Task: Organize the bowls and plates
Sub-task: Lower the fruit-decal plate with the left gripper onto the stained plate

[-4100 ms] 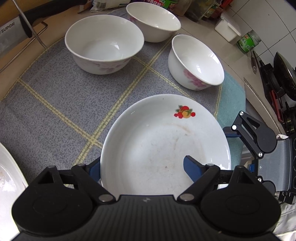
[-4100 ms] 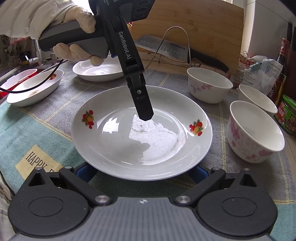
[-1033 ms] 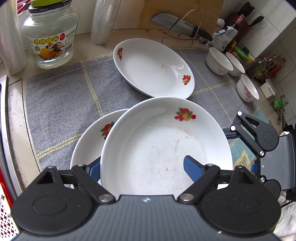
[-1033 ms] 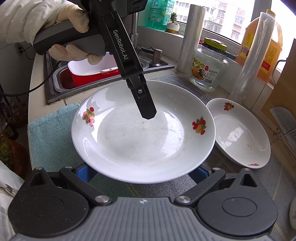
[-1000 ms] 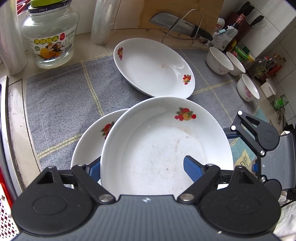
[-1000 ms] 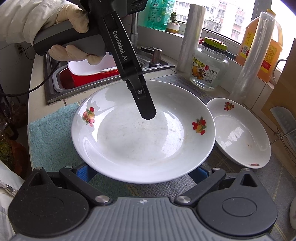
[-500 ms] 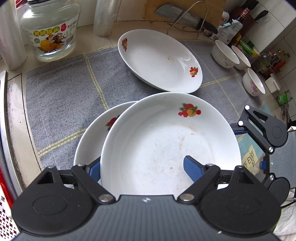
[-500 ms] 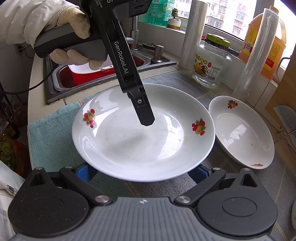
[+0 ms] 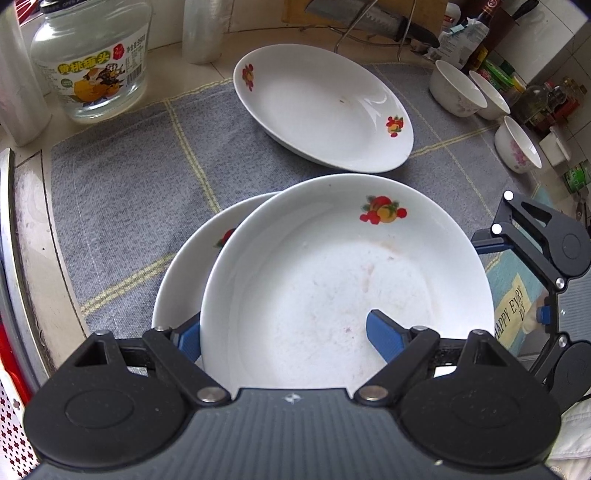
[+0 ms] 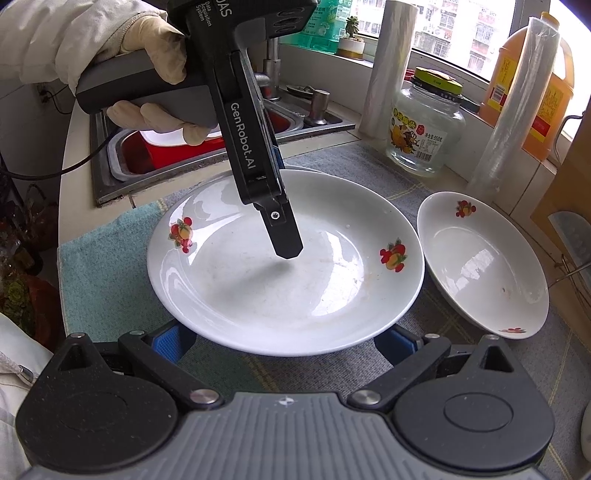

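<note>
Plates are partly gathered: the held plate [image 9: 347, 280] sits in the left gripper [image 9: 284, 332], whose jaws stand about halfway apart and clamp the near rim, one blue finger [image 9: 384, 334] lying inside the dish and the other [image 9: 186, 334] under its outer edge. Directly beneath it, showing as a crescent on its left side, is a second plate [image 9: 184, 266] resting on the grey cloth [image 9: 122, 177] that covers the table, so the held plate looks about to be set down on top of it; whether the two already touch cannot be told. A third plate [image 9: 321, 110] lies alone beyond the held plate, just apart from it, toward the knife rack [image 9: 369, 18]. Three bowls [image 9: 456, 88] stand separately well to the right of that third plate, not yet nested. The right gripper [image 10: 284, 341] hovers just at the near rim of the held plate with its blue fingers spread on either side and nothing between them. By my reading, one stack is nearly begun, and left to do are releasing this plate, adding the third, and stacking the bowls.
</note>
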